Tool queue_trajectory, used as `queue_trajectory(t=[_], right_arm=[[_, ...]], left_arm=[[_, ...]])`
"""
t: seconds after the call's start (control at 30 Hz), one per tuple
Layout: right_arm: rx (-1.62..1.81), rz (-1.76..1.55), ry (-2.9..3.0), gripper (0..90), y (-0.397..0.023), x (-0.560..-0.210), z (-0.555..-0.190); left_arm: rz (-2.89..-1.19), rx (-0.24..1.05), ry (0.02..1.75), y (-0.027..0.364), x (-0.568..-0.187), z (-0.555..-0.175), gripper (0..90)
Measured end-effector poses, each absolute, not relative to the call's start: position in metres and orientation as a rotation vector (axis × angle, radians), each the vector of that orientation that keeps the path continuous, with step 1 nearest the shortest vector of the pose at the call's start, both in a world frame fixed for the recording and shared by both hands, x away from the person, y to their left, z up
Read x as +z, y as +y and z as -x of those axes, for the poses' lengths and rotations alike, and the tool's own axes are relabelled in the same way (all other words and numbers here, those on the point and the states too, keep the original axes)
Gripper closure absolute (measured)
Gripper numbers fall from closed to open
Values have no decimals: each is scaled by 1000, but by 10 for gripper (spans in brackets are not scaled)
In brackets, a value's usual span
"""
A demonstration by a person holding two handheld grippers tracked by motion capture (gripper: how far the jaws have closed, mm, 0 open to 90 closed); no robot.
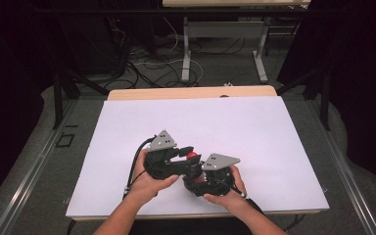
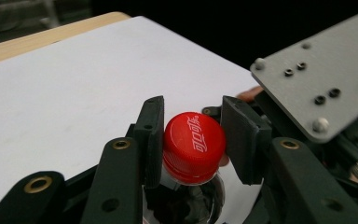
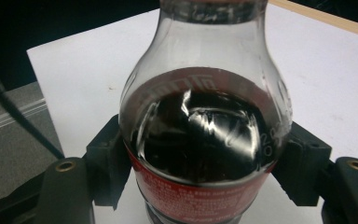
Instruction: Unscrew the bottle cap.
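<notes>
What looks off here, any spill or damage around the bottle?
Nothing stands out. The bottle is intact, its red cap on, and the white sheet shows no spill. The left gripper sits at the cap; the right gripper clamps the body.

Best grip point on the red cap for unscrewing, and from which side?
Grip the ribbed side wall of the red cap, coming from above along the bottle's axis, one jaw on each opposite side. It is round and short, so a straddling pinch seems best. The left gripper already brackets it this way, while the right gripper clamps the bottle body at the label.
</notes>
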State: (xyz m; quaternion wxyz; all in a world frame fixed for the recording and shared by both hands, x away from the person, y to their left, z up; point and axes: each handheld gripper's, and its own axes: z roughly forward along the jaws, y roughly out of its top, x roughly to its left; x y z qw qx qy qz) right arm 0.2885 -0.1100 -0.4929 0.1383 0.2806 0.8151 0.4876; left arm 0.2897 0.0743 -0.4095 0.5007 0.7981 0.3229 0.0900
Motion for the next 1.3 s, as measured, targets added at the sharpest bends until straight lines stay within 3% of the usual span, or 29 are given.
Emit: queue_trajectory(t=[0.2,0.33,0.4,0.53,0.67,0.77,1.07,1.3], right_arm=[[1401,-838,2348,296,-112,-493,-290],[1397,-839,2354,295,-112,-493,-290],[1406,-832,2352,295,-112,-493,-290],[1406,-809,2370,295,-112,-493,-289],[1412,-807,2375,295,-111,-493,-289],[1421,-801,2376,295,-110,-493,-288],[1428,-780,2389,295,-109,-493,-289],[1422,-789,2383,295,-110,-494,-290]], left_arm=[[-1888,325,933,59,-408,-278,613],[-1882,321,957,58,-408,-278,609],[-1882,302,904,61,-408,-281,585],[-1872,261,778,73,-408,-290,437],[-1894,149,705,85,-410,-299,410],[-1904,111,660,89,-411,-302,428],[-1917,36,554,99,-416,-307,603],[-1936,162,592,92,-414,-297,616]])
